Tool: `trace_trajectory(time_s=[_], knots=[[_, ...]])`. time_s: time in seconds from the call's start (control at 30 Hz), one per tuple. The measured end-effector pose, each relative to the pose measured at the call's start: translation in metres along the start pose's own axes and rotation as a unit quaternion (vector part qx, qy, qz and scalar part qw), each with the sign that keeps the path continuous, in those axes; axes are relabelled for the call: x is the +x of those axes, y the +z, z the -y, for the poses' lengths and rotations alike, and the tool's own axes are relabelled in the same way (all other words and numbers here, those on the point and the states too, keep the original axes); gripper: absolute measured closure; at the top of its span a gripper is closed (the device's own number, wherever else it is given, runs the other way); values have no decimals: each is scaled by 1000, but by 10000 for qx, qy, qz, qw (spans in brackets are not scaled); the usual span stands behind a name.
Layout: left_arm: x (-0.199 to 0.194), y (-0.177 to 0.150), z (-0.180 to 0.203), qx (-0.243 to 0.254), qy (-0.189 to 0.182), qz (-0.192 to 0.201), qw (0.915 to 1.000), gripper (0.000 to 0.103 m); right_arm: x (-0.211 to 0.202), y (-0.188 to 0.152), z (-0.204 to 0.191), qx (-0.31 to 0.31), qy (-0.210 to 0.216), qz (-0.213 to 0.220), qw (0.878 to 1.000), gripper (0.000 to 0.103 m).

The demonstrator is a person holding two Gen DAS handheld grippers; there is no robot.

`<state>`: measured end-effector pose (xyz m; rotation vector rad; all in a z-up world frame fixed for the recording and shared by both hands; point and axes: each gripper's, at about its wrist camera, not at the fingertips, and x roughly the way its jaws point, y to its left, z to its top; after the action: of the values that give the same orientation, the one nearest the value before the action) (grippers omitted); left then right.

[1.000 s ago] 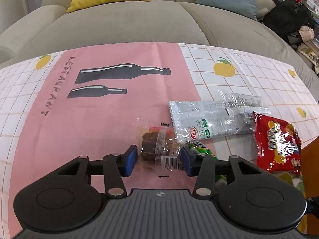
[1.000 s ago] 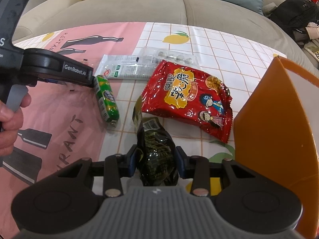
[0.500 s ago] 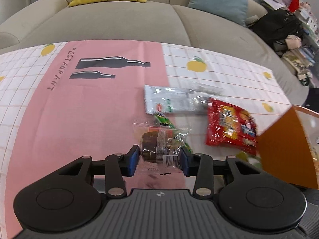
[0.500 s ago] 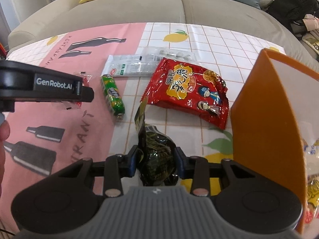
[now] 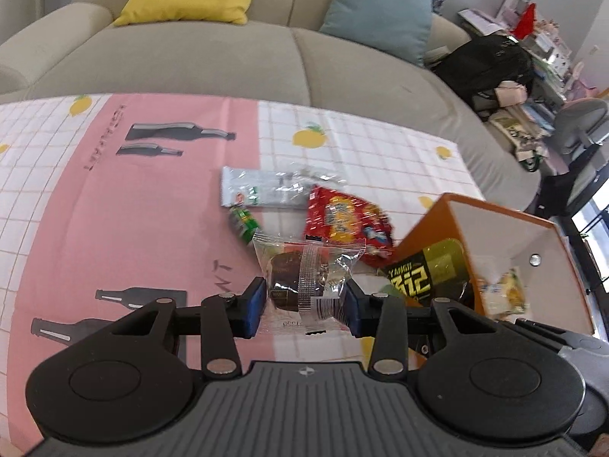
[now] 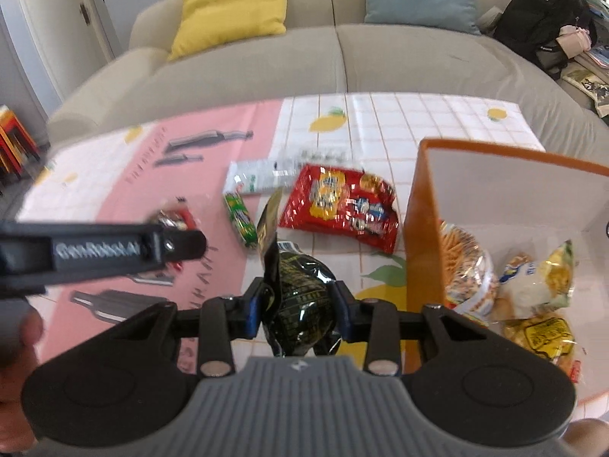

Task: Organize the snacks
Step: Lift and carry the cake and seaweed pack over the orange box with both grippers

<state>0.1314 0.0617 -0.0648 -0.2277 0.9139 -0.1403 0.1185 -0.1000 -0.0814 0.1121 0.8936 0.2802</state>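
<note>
Left gripper (image 5: pixel 304 306) pinching a clear-wrapped brown snack (image 5: pixel 304 282) between both blue pads, low in the centre of the left wrist frame and lifted above the pink tablecloth (image 5: pixel 114 228). Right gripper (image 6: pixel 297 308) clamped on a dark puffy packet (image 6: pixel 300 297), at lower centre of the right wrist frame, just left of the orange box (image 6: pixel 418 236). Box already holding several yellow and striped bags at the right edge of the frame. Left on the cloth at mid-frame: red chip bag (image 6: pixel 338 205), green sausage stick (image 6: pixel 239 217), silver-white packet (image 6: pixel 251 179).

Risks, as judgement only: slippery film of the clear wrapper sliding out of the pads, because only the sides are gripped. Dark packet catching on the orange wall if carried too low over the rim. Both tools heading to the same box opening, so possible bumping together. Air-filled packet bursting under too hard a squeeze.
</note>
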Motion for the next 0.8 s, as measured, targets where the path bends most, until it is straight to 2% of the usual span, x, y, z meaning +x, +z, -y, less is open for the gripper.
trace_trajectory(time_s=[0.3,0.53,0.8], knots=[[-33,2,48,400,-328,305,9982,56,-68,5,25,202,145,487,9985,67],[-42,4,86,716,-541,365,9953,56,-102,3,67,276,-120,638,9975,67],[-27,7,139,1414,-744,251,9868,56,-120,14,123,335,-525,561,9965,67]])
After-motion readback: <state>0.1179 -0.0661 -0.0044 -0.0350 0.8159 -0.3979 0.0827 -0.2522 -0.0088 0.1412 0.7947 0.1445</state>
